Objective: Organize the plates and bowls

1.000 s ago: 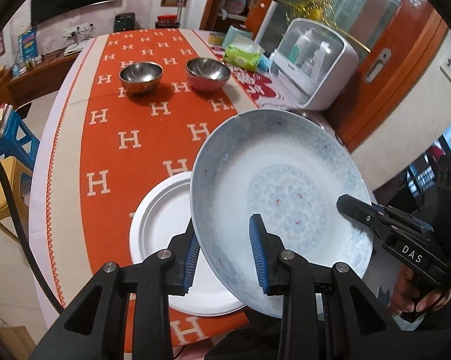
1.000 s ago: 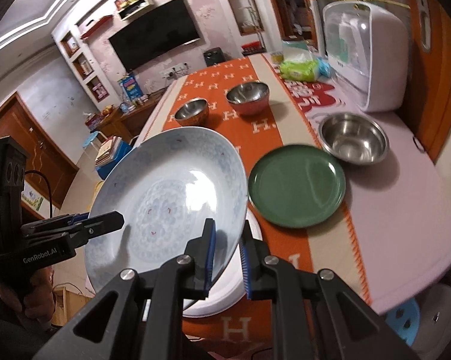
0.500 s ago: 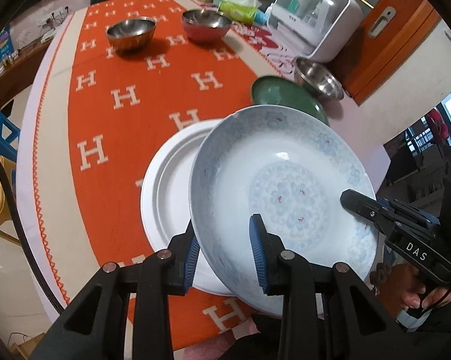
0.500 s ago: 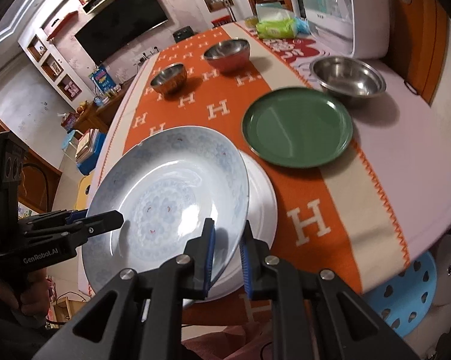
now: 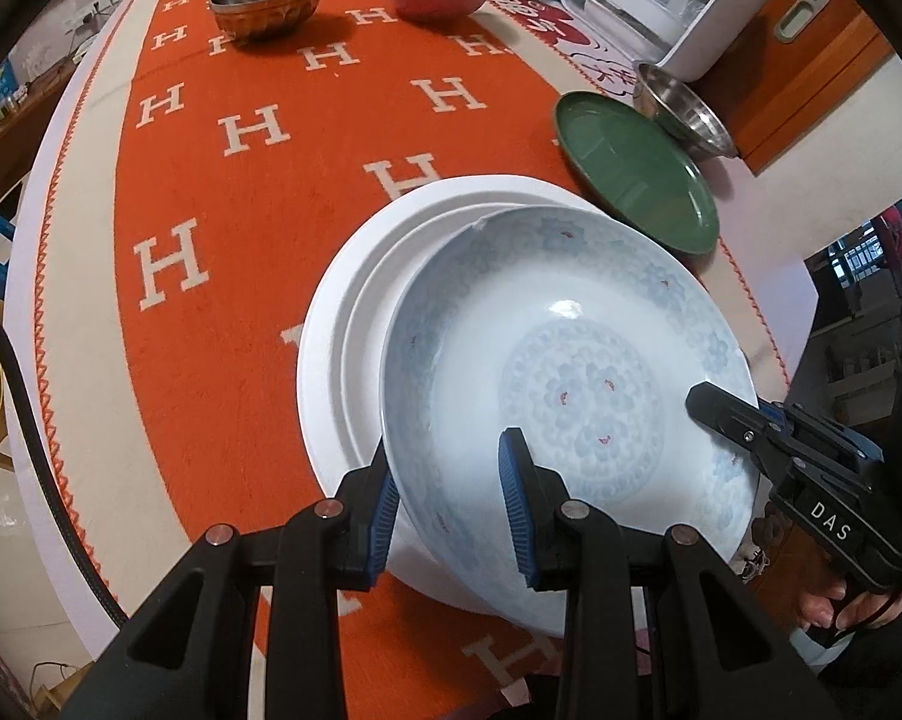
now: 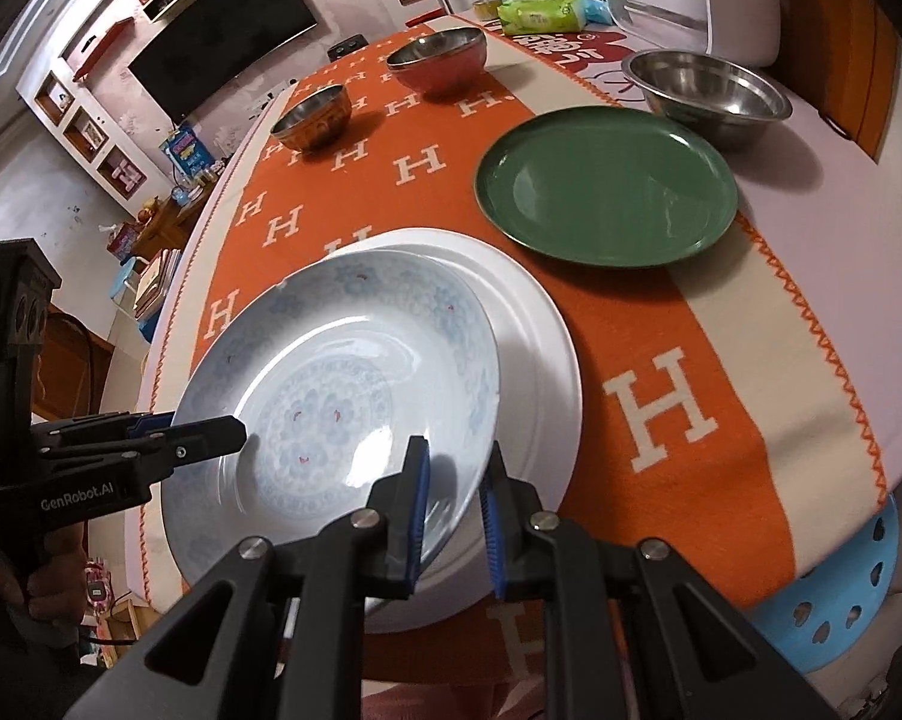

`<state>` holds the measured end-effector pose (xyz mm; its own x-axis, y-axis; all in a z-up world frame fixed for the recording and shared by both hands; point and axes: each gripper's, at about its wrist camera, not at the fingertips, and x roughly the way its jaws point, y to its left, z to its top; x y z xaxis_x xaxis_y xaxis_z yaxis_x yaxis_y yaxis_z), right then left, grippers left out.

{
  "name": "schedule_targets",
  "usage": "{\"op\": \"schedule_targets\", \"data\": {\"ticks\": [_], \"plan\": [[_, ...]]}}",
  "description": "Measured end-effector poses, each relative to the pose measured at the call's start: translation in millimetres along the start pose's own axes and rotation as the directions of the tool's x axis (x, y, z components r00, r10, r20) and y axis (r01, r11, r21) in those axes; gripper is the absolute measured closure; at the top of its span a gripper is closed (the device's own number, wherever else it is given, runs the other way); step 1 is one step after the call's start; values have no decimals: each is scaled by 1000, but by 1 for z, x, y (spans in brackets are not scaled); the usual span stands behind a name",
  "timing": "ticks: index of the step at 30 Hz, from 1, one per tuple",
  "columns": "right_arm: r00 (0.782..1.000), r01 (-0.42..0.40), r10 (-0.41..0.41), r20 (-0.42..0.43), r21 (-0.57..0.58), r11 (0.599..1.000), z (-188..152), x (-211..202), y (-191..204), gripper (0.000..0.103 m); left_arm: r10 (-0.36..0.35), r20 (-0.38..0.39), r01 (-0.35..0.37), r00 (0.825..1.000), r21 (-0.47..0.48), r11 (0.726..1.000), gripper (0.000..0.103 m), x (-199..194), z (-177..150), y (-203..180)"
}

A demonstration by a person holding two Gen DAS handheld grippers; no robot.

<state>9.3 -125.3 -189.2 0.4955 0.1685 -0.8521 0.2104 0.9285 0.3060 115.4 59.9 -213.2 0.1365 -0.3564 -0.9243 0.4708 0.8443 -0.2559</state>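
"DAS" lettering on right gripper

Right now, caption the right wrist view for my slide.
Both hand-held grippers hold patterned plate over white plate.

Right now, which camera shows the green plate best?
The right wrist view: the green plate lies whole and unobstructed beside the white plate. The left wrist view shows the green plate small, foreshortened near the frame's edge.
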Motion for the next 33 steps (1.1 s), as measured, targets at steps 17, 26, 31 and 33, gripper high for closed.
{"op": "schedule_targets", "data": {"ticks": [17,26,31,33], "plan": [[997,61,-62,-45,-18,998,2,29,-3,86,57,-46,-57,997,16,998,73,26,6,0],[995,89,-93,-46,-89,992,2,32,6,82,48,-39,-50,998,-51,997,69,23,11,8],[994,66,-73,-78,-85,994,6,31,3,80,60,29,-58,998,-47,997,51,10,19,4],[995,52,-58,-83,-79,996,8,29,3,77,65,63,-62,996,-44,997,45,4,23,2]]}}
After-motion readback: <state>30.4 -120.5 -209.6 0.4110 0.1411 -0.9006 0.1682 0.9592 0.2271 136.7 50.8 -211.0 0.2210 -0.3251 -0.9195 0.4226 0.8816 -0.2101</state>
